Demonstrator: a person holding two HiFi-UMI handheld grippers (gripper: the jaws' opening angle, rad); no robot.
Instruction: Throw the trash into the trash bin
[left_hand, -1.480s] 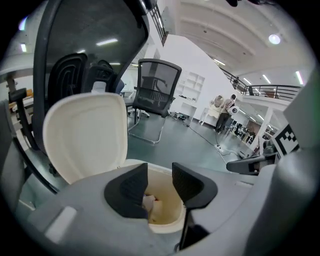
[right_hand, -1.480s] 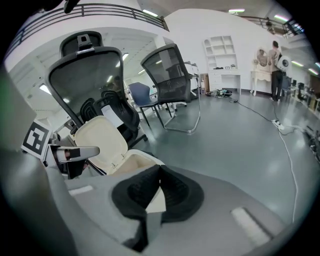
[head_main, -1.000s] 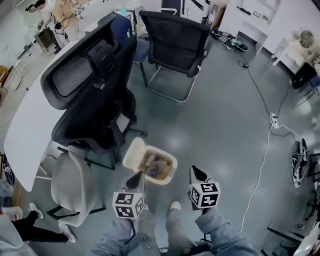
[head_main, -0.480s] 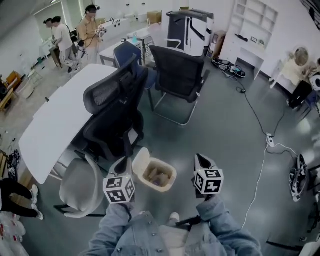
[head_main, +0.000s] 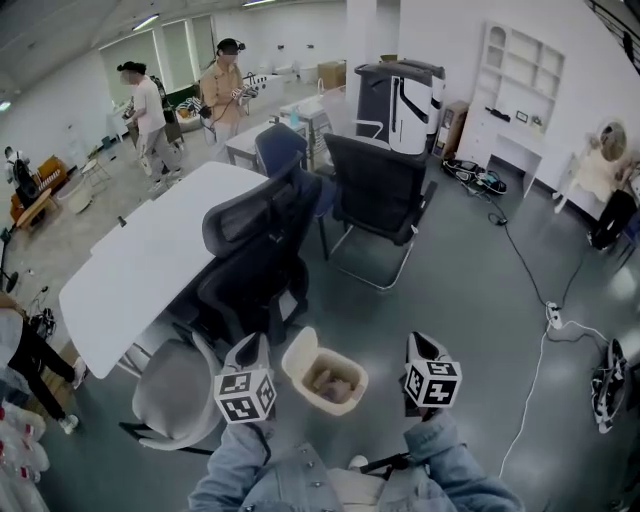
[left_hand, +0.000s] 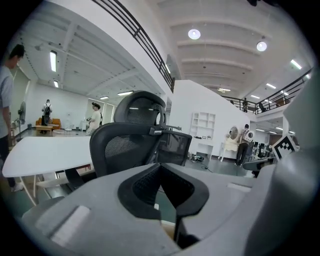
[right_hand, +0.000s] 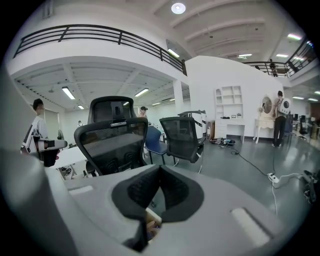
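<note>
Trash (head_main: 330, 383) is seen lying inside the trash bin (head_main: 296, 366), which stands on the floor (head_main: 470, 290) between and below the two grippers. The disposal step is judged complete; only a check for remaining litter is called for next. The left gripper (head_main: 249, 351) and the right gripper (head_main: 425, 347) are each closed tip to tip, and nothing is held or touched.

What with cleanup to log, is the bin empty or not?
Not empty: trash lies inside the open-topped bin.
</note>
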